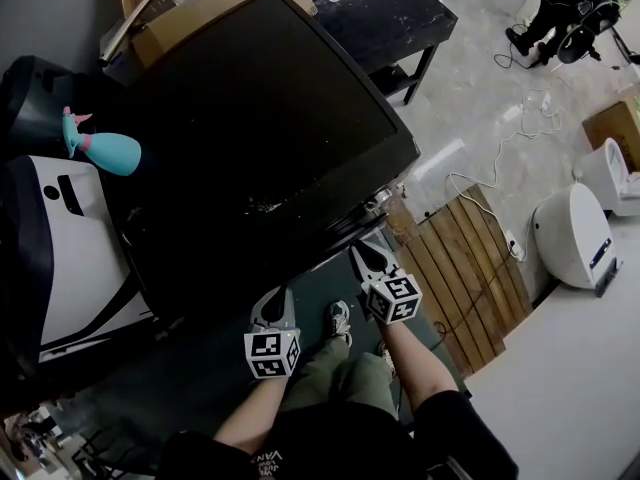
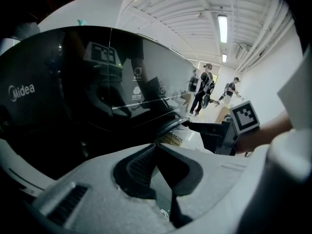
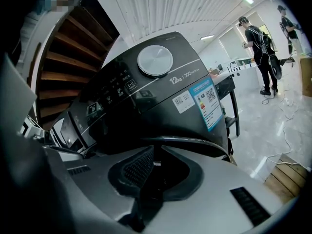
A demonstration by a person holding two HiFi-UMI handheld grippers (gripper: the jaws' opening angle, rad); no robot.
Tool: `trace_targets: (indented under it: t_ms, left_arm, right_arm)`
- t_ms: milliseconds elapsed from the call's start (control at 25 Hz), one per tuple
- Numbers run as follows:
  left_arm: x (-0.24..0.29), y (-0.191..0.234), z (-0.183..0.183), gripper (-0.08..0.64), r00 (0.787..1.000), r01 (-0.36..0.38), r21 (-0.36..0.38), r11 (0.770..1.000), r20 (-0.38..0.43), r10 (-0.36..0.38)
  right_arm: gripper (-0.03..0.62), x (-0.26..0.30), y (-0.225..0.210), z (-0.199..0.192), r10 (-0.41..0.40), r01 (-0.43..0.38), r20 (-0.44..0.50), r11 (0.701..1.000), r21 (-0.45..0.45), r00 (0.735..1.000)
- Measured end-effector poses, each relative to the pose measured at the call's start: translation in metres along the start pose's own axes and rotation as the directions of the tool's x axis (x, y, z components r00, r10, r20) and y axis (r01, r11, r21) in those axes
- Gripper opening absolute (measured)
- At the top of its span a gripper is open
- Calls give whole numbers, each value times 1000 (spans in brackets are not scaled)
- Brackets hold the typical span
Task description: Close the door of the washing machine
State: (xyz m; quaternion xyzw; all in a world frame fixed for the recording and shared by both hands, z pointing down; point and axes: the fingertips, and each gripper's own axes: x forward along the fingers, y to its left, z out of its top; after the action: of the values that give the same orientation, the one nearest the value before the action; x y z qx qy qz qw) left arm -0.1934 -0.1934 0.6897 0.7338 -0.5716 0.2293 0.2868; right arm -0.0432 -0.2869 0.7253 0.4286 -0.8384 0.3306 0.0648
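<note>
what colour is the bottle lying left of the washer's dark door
Turquoise with a pink top. The head view shows the bottle best.

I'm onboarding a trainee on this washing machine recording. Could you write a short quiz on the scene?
1. True or false: the left gripper's fingers stand wide apart.
2. The slatted wooden pallet lies: A) at the person's left, B) at the person's right, C) on top of the machine.
3. What colour is the plastic spray bottle beside the black glass washing machine lid?
Key: 1 false, the left gripper is shut with nothing between its fingers; 2 B; 3 teal.
</note>
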Motion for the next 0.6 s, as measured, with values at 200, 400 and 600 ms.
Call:
trace_targets:
  t_ms: [200,400,600]
  left_arm:
    - [5,-2,-7,8,1000,3,-4,1000,-17,-3]
    - [7,1,-6,8,1000,-12,-16,1000,-10,12]
    - [11,3,-5,8,1000,-28,-37,999,5,28]
  right_arm:
    - [44,1,0,0,-7,7,5,1000,15,1000]
    - [45,1,0,0,12,-12,-9,1000,3,1000]
    - [44,5,-1,1,4,-4,4,1000,18,1000]
